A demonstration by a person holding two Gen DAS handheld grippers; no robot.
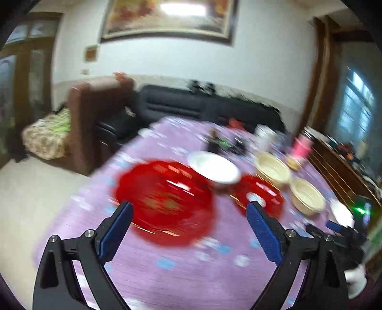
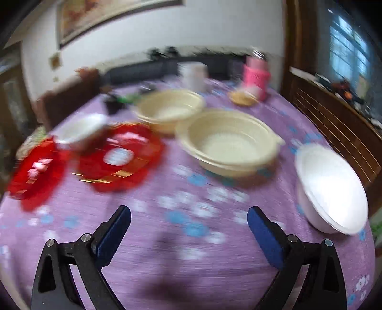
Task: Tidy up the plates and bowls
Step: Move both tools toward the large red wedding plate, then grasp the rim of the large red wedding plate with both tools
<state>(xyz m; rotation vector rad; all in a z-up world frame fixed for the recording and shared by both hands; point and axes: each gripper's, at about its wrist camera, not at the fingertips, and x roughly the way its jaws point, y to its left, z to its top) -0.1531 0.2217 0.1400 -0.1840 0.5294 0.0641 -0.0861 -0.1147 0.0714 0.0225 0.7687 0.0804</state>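
Two red plates [image 2: 120, 156] [image 2: 35, 168], two cream bowls [image 2: 229, 143] [image 2: 169, 109], two white bowls [image 2: 331, 188] [image 2: 81, 130] stand upright, unstacked, on purple tablecloth [image 2: 191, 238].

White wall [image 1: 262, 59] with large framed painting [image 1: 169, 19], glare on its glass. Dark sofa [image 1: 191, 105] along the wall, brown armchair [image 1: 95, 114] at its left end. Pale tiled floor [image 1: 35, 186]. Wooden door frame [image 1: 320, 71], window [image 1: 355, 107] far right, daylight. Wooden sideboard [image 2: 334, 114] under it. All motion-blurred.
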